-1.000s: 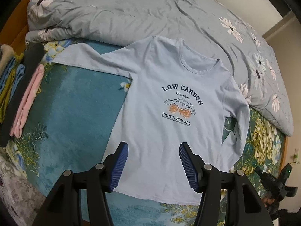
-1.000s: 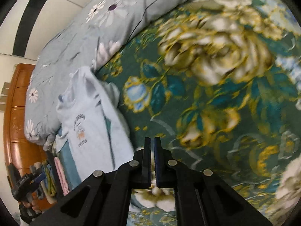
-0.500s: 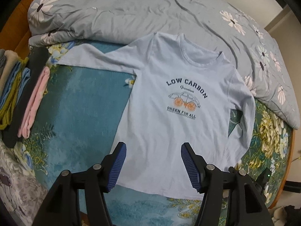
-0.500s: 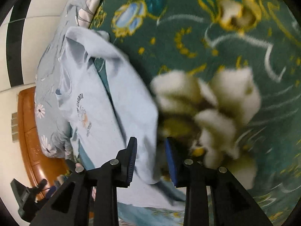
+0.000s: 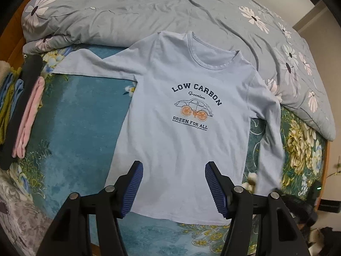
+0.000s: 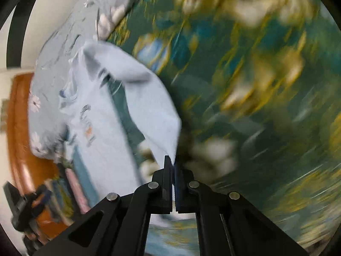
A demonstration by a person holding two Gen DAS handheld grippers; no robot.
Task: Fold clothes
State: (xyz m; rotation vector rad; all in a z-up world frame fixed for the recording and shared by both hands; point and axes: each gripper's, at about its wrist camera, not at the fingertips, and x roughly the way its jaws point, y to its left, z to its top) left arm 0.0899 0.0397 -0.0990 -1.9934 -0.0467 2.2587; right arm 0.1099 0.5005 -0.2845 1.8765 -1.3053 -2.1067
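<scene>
A pale blue long-sleeved shirt (image 5: 183, 115) with a "LOW CARBON" car print lies face up on the teal floral bedspread (image 5: 72, 115). Its left sleeve stretches out flat; its right sleeve (image 5: 270, 140) hangs down along the body. My left gripper (image 5: 173, 189) hovers open above the shirt's hem, nothing between its blue pads. In the blurred right wrist view, my right gripper (image 6: 173, 166) is shut on the cuff of that right sleeve (image 6: 149, 111), and the cloth rises from the bed to the fingertips. The right gripper shows dimly at the left wrist view's lower right edge.
A grey flowered duvet (image 5: 149, 6) is heaped behind the shirt's collar. Folded clothes (image 5: 23, 111), pink, black, green and blue, are stacked at the bed's left edge. A wooden headboard (image 6: 19, 136) runs behind them. The bed's edge lies right of the sleeve.
My right gripper opened over the sleeve end, then closed on the cuff and lifted it off the bedspread. The left gripper stayed open over the hem.
</scene>
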